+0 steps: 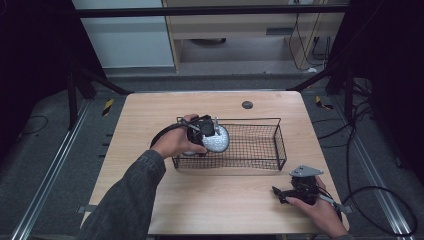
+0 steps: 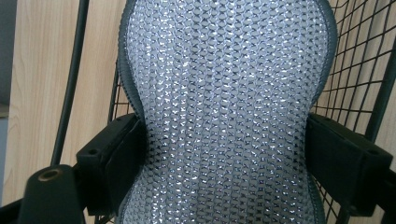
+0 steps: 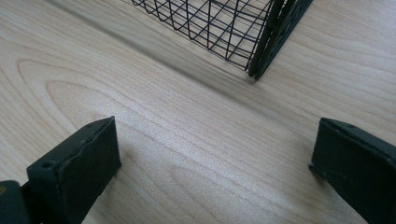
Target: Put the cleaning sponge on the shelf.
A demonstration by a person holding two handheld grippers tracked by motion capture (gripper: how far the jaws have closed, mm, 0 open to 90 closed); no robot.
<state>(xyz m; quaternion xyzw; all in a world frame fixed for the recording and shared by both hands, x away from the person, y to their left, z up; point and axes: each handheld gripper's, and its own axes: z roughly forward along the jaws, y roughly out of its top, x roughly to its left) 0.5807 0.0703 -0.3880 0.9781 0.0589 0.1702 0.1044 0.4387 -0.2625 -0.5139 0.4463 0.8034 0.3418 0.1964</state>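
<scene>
High view: left gripper [image 1: 212,134] clamps a silver mesh pad [image 1: 218,139] at frame centre, over the wire basket's [image 1: 260,145] left end — right gripper [image 1: 280,192], jaws apart, rests lower right on the tabletop [image 1: 220,195].

Wooden table [image 1: 210,200]: wire basket [image 1: 260,162] on it.

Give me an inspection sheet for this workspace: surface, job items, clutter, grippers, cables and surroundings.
Surface: wooden table, round dark cap near far edge.
Job's things: silvery mesh pad at the left end of the wire basket.
Clutter: nothing seen.
Grippers: left hand-held gripper shut on the pad; right hand-held gripper open, low over bare table.
Cables: black cables on floor right of table.
Surroundings: grey floor, pale cabinet behind.
</scene>
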